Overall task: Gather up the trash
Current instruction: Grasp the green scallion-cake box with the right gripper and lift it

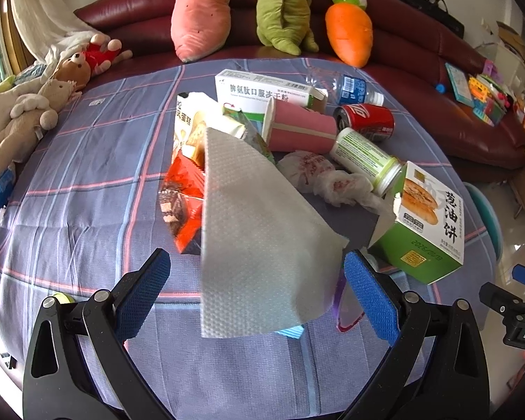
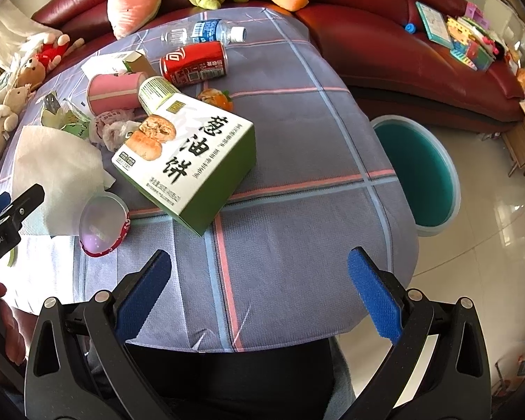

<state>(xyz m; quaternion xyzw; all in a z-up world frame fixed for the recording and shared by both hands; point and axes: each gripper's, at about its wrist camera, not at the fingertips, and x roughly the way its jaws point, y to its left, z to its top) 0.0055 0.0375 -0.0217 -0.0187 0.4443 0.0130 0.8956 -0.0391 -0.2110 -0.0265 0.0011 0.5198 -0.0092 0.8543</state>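
Trash lies piled on a table with a blue-grey checked cloth (image 1: 70, 210). A white paper towel (image 1: 255, 245) sticks up in front of my open left gripper (image 1: 259, 280), between its blue pads without being held. Behind it lie a red snack wrapper (image 1: 185, 189), a pink paper cup (image 1: 297, 129), a red cola can (image 1: 365, 120), a green-labelled bottle (image 1: 364, 155), a water bottle (image 1: 350, 89), a white medicine box (image 1: 262, 89) and a green pancake box (image 1: 423, 224). My right gripper (image 2: 259, 294) is open and empty above the table's near edge, short of the pancake box (image 2: 189, 161).
A teal bin (image 2: 416, 171) stands on the floor right of the table. A small plastic cup with a red rim (image 2: 103, 224) lies by the towel (image 2: 52, 171). A dark red sofa (image 1: 420, 56) with plush toys curves behind the table. The left gripper's tip (image 2: 7, 210) shows at the right wrist view's left edge.
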